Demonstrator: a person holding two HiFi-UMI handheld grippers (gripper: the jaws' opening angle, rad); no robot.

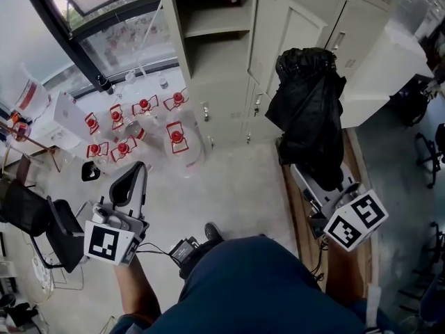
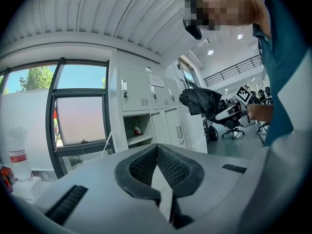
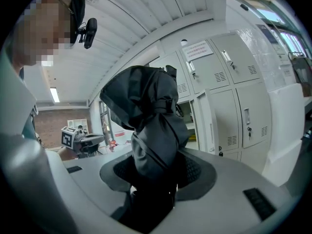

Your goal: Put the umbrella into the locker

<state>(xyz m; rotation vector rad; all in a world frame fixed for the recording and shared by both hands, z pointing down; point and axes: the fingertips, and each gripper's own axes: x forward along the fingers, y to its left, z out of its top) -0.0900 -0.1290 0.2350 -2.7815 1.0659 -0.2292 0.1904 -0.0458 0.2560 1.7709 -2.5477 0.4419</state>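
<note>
Head view, from the left: the left tool [image 1: 138, 169] hangs low over the floor [image 1: 229, 186], clenched on nothing. Its own view shows the two jaws meeting at the tips, with only the room beyond them. Past it, clear bottles [image 1: 142, 106] with red caps stand on the floor by the window.

In the middle, the locker [image 1: 175, 40] has one compartment open. Its door [image 1: 285, 33] is swung out to the right, and a shelf [image 1: 215, 28] inside looks bare below.

To the right, the umbrella [image 1: 309, 110], black and folded into a loose bundle, stands up from the right tool [image 3: 157, 177]. That tool's jaws are clamped on the lower part of the umbrella, with the fabric bulging above them. The umbrella is in front of the door, outside the locker and to the right of the opening.

By my reading, pickup is done and the carry is under way. What remains is to bring the umbrella left past the door, set it in the compartment, and let go.
</note>
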